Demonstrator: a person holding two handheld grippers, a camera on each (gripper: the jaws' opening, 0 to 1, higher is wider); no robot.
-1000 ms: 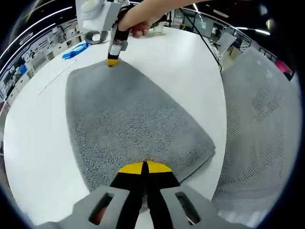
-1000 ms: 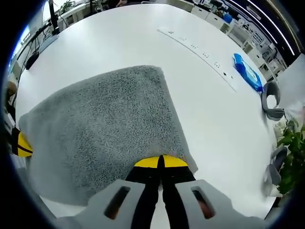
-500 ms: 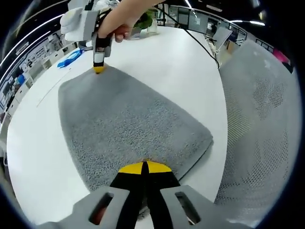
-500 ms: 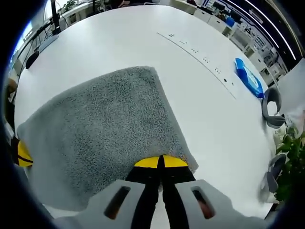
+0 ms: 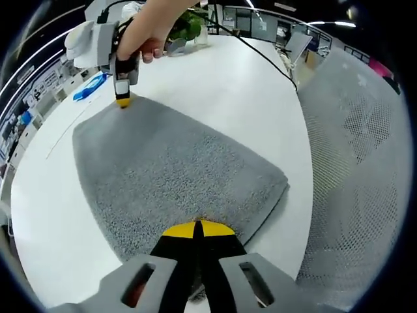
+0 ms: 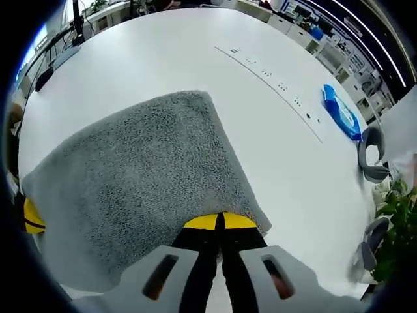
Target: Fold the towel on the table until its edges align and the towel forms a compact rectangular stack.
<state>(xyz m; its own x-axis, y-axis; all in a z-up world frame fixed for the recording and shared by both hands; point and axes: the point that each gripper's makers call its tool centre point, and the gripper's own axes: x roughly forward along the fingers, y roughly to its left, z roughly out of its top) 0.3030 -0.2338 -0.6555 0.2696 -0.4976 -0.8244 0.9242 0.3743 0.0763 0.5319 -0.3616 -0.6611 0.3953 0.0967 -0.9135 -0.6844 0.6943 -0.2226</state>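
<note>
While the grey towel point(image 5: 169, 176) lay spread flat on the round white table point(image 5: 241, 91), the left gripper point(image 5: 197, 229) had its yellow-tipped jaws pressed together on the towel's near edge, cloth pinched between them, close to the table's near rim. Over in the same left gripper view, the right gripper point(image 5: 122, 101) came down on the towel's far corner, a hand point(image 5: 146, 32) wrapped around its handle, and its yellow tip sat right on the cloth there.

In the right gripper view, the right gripper point(image 6: 220, 223) showed jaws closed tight, nipping the towel point(image 6: 143, 182) at the corner nearest it. The towel ran away from those fingers toward the table's middle, its far corner lying flat on bare white table point(image 6: 163, 52). The left gripper's yellow tip point(image 6: 31, 216) peeked in at the towel's opposite end.

Near the table's far edge lay a blue packet point(image 6: 340, 112), with a grey tape dispenser point(image 6: 370, 147) just beside it and a green plant point(image 6: 397, 228) close by. A grey mesh chair back point(image 5: 355, 163) stood beside the table's edge.
</note>
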